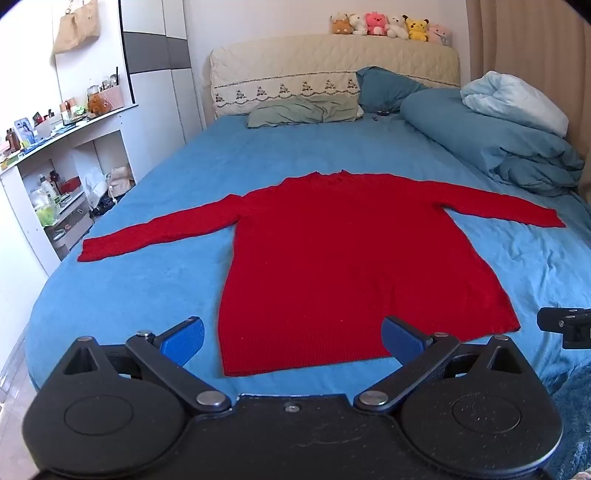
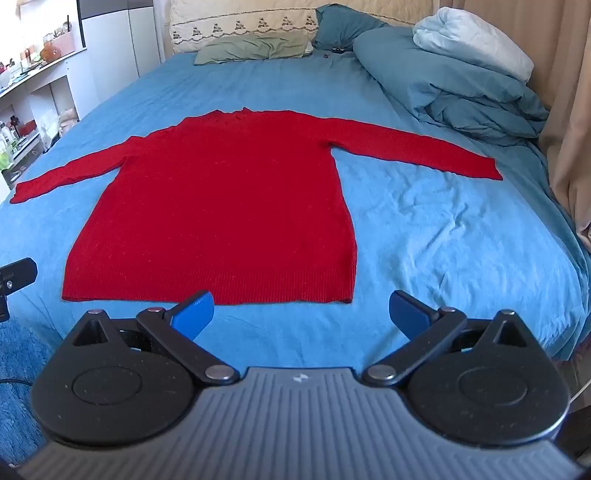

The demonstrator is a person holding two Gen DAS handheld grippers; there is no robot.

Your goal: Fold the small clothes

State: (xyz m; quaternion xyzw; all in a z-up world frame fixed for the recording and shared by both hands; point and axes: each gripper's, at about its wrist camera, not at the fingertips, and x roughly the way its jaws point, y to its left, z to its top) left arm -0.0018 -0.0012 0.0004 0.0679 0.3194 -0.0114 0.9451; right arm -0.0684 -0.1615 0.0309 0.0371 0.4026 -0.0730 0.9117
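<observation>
A red knit sweater (image 1: 332,258) lies flat on the blue bed sheet (image 1: 147,280), both sleeves spread out to the sides and the hem nearest me. My left gripper (image 1: 291,334) hovers open above the hem, blue pads wide apart, nothing between them. In the right wrist view the same sweater (image 2: 221,206) fills the middle. My right gripper (image 2: 301,312) is open over the sheet just in front of the hem's right corner, and it holds nothing. Each gripper's edge shows in the other's view: the right gripper (image 1: 565,326) at the right, the left gripper (image 2: 14,277) at the left.
Rolled blue duvet (image 1: 498,140) and a pale pillow lie along the bed's right side by a curtain. A green pillow (image 1: 303,110) and cream headboard with several plush toys (image 1: 388,26) are at the far end. White cluttered shelves (image 1: 55,166) stand left of the bed.
</observation>
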